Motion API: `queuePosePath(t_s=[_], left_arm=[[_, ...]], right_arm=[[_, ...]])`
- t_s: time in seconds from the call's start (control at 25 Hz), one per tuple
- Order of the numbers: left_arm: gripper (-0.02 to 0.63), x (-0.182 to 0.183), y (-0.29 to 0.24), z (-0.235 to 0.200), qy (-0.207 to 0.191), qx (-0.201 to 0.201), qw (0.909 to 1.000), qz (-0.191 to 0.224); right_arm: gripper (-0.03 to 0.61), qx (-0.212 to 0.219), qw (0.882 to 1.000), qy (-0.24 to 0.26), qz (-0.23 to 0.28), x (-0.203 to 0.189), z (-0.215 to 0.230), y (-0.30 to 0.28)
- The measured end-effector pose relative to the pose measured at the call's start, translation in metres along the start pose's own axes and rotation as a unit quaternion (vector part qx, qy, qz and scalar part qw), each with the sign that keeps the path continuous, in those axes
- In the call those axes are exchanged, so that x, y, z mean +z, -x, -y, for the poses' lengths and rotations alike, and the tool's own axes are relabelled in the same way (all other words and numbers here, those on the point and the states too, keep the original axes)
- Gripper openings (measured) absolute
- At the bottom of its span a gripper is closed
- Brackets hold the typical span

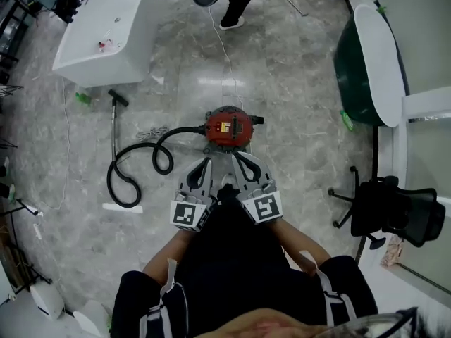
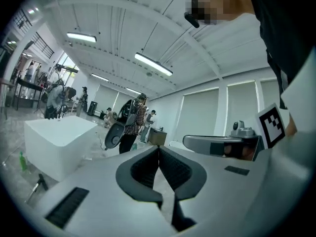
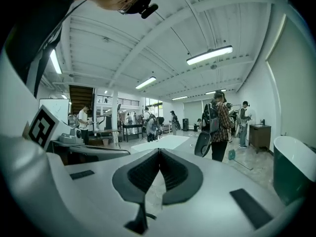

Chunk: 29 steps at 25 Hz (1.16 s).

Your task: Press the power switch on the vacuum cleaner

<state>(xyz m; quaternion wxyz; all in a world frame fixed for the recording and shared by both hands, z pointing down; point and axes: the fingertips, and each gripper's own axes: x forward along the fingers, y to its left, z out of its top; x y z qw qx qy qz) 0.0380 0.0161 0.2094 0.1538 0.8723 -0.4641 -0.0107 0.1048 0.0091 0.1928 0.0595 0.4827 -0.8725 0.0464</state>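
One red, round canister vacuum cleaner [image 1: 228, 126] stands on the grey marbled floor [image 1: 296, 83], near the middle of the head view. It carries one yellow patch [image 1: 227, 126] on top. One black hose [image 1: 134, 167] leaves its left side, loops once on the floor and ends in a straight wand. One thin white cable [image 1: 224, 48] runs from the vacuum cleaner toward the top edge.

There are two grippers, side by side just below the vacuum cleaner, with their tips pointing at it. The left gripper [image 1: 204, 166] [image 2: 158, 149] has its jaws together with the tips meeting and nothing between them. The right gripper [image 1: 241, 162] [image 3: 159, 152] is the same, jaws together and nothing held. Both sets of tips are close to the vacuum cleaner's near edge, and contact cannot be judged from the head view.

Surroundings:
- One white rectangular block [image 1: 106, 34] sits at upper left.
- One dark green tub with a white rim [image 1: 366, 69] is at right.
- One black office chair [image 1: 394, 213] is at lower right.
- One standing person [image 1: 236, 5] is at the top edge, and several more people show far off in the gripper views.
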Motion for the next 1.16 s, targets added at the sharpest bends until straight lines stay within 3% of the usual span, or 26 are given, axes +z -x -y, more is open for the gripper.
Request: queuePosePath(t_s=[0.12, 0.28, 0.36, 0.56, 1.16], left_arm=[[0.018, 0.015, -0.006, 0.021, -0.050, -0.024, 0.9983, 0.020], [0.018, 0.028, -0.007, 0.036, -0.067, -0.047, 0.9959, 0.038], [0.018, 0.031, -0.008, 0.040, -0.072, -0.053, 0.9952, 0.038], [0.018, 0.049, -0.006, 0.037, -0.097, -0.062, 0.9920, 0.052], [0.018, 0.061, 0.004, 0.016, -0.121, -0.058, 0.9884, 0.073]], right_arm=[[0.015, -0.018, 1.000, -0.009, 0.007, 0.027, 0.011, 0.014], [0.015, -0.025, 0.997, -0.011, 0.068, 0.057, 0.005, 0.029], [0.015, -0.040, 0.996, -0.001, 0.074, 0.065, 0.004, 0.034], [0.015, -0.043, 0.994, 0.064, 0.072, 0.060, -0.005, 0.027], [0.015, -0.031, 0.996, 0.028, 0.082, 0.070, -0.021, 0.001]])
